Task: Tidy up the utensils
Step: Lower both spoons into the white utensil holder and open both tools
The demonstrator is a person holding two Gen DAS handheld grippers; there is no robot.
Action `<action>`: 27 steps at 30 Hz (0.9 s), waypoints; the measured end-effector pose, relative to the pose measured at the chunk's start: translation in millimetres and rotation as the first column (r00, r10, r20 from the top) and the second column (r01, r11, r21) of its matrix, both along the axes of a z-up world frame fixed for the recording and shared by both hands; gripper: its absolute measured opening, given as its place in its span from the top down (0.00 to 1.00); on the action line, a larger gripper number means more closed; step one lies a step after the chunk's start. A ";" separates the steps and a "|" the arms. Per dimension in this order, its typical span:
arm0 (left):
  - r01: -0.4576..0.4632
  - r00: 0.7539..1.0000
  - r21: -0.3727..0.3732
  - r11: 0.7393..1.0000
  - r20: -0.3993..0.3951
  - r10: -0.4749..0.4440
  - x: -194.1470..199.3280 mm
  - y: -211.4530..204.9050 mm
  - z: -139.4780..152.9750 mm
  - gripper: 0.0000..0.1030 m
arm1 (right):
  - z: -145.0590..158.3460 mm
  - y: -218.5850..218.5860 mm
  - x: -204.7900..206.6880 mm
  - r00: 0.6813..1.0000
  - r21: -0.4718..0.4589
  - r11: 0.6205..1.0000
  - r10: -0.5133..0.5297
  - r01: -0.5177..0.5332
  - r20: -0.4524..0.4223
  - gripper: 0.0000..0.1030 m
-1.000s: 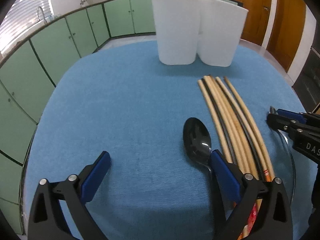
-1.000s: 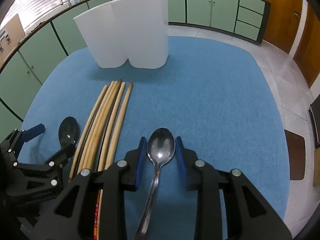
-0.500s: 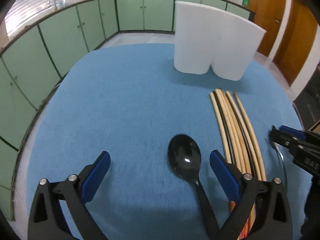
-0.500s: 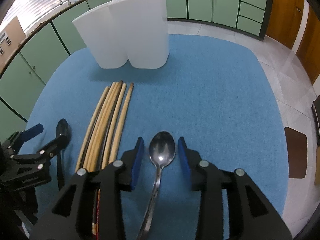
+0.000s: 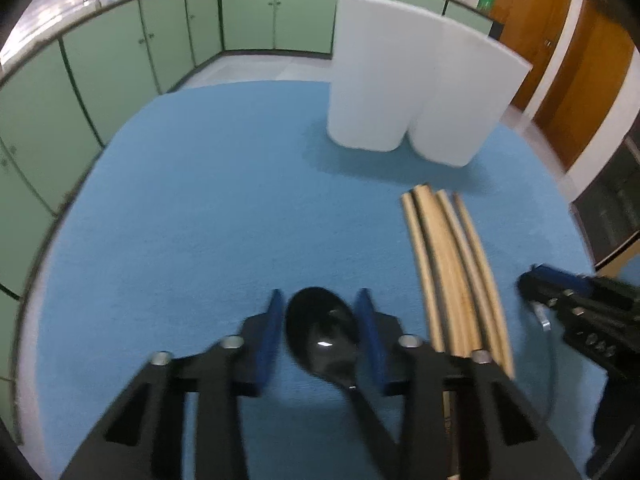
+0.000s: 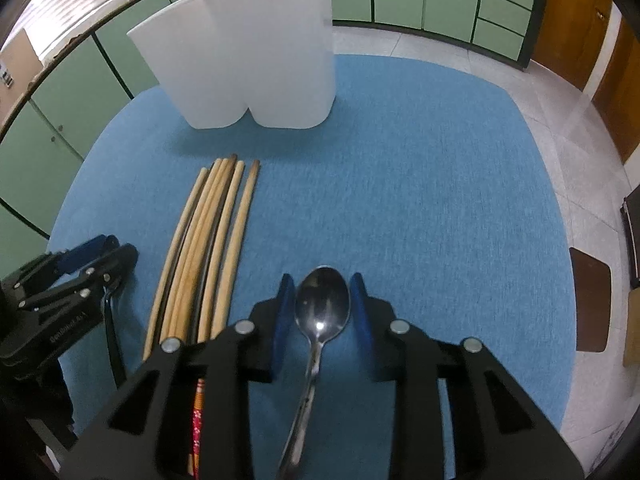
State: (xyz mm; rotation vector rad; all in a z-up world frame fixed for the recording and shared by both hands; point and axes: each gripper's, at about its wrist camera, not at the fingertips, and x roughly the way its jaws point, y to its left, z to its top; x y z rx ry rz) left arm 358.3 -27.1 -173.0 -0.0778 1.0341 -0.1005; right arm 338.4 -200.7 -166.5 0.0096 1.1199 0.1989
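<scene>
Nearest the left wrist camera, the left gripper (image 5: pixel 318 334) is narrowed around the black spoon (image 5: pixel 322 330), blue pads (image 5: pixel 268 336) flanking the bowl at 9 and 3 o'clock; whether they pinch it is unclear. The right gripper (image 6: pixel 322 314) likewise brackets the steel spoon (image 6: pixel 322 308), pads beside the bowl, contact uncertain. Farther, chopsticks (image 6: pixel 208 248) lie on the blue counter (image 6: pixel 420 200) at 11 o'clock, with the white holder (image 6: pixel 248 60) beyond at 12.

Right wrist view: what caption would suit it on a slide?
Right gripper closed around a metal spoon, chopsticks alongside, white holder ahead.
</scene>
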 end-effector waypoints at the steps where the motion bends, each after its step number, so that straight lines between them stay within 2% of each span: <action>1: 0.010 1.000 -0.022 1.000 0.009 -0.010 0.1 0.3 1.5 0.66 | 1.8 -0.2 -1.6 1.000 0.003 1.000 0.004 -0.004 0.014 0.73; 3: 0.031 0.998 -0.045 0.998 0.057 -0.028 -2.9 0.0 7.7 0.66 | 8.3 -2.1 -12.4 0.996 0.007 1.000 0.016 -0.016 0.086 0.73; 5: 0.063 0.989 -0.069 0.996 0.139 -0.053 -10.1 -1.6 18.8 0.66 | 21.2 -1.4 -21.6 0.982 -0.006 0.999 0.033 -0.032 0.186 0.73; 8: 0.115 0.947 -0.082 0.990 0.310 -0.084 -29.3 -1.9 38.9 0.66 | 44.1 -4.6 -33.4 0.943 0.001 0.999 0.041 -0.043 0.332 0.73; 12: 0.157 0.860 -0.017 0.987 0.494 -0.128 -39.1 -4.7 64.1 0.66 | 67.0 -13.3 -40.4 0.893 0.041 0.997 0.035 -0.060 0.449 0.74; 15: 0.158 0.807 0.024 0.987 0.572 -0.143 -49.8 -2.2 81.5 0.66 | 80.4 -16.9 -38.7 0.863 0.043 0.997 0.037 -0.068 0.504 0.74; 19: 0.139 0.762 0.009 0.990 0.637 -0.113 -56.5 -0.2 96.1 0.66 | 102.9 -29.7 -32.0 0.827 0.073 0.996 0.004 -0.054 0.563 0.74; 23: 0.120 0.710 0.003 0.993 0.699 -0.088 -40.8 -5.7 129.0 0.66 | 131.7 -43.0 -9.8 0.791 0.126 0.990 -0.032 -0.057 0.611 0.74; 24: 0.111 0.685 0.009 0.994 0.724 -0.083 -32.8 -7.5 140.8 0.66 | 143.3 -45.6 -2.9 0.771 0.133 0.989 -0.039 -0.059 0.636 0.74; 27: 0.086 0.635 0.024 0.996 0.769 -0.073 -15.0 -9.9 166.5 0.66 | 166.3 -49.4 19.4 0.727 0.144 0.988 -0.061 -0.053 0.684 0.74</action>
